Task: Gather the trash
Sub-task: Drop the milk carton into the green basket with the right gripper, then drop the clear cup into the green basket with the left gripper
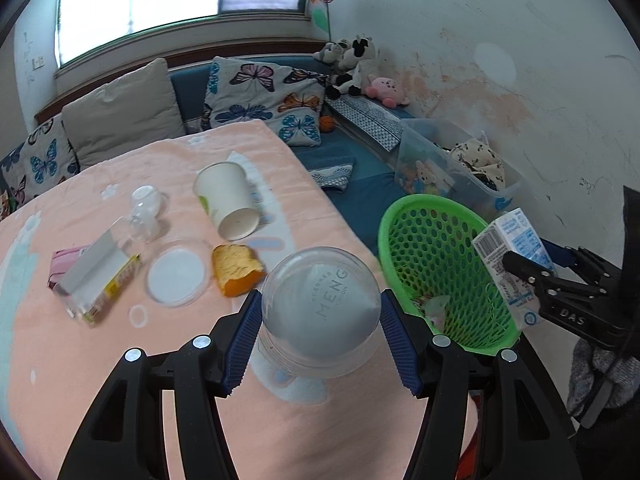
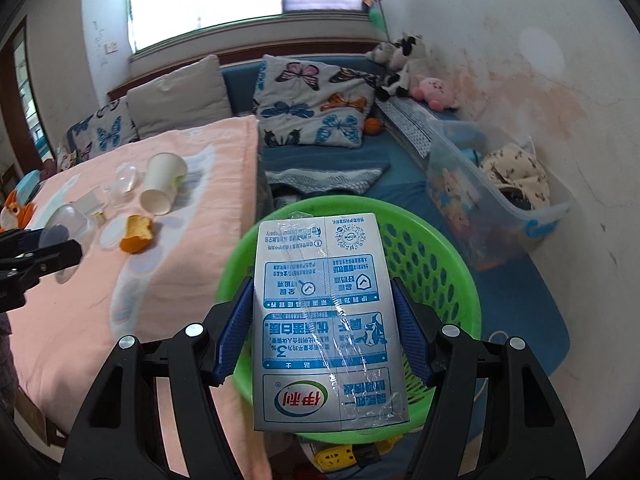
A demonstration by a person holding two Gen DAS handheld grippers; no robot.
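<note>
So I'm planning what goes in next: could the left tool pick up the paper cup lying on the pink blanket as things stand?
Probably not yet. The left tool is already shut on a clear plastic cup, so nothing more fits. The paper cup itself lies unobstructed on the blanket.

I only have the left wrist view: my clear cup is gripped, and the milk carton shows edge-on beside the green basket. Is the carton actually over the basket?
Observer: Yes. In the right wrist view the milk carton hangs directly above the green basket, whose rim shows around it.
Operator: Is the grip on it solid?
Observer: The right gripper has both blue pads flat against the carton's long sides.
Operator: Anything under the basket I'm missing?
Observer: A yellow power strip lies on the floor just below its near rim.
Operator: And my cup from that side?
Observer: The clear cup sits in the left gripper, above the pink blanket, not over the basket.
</note>
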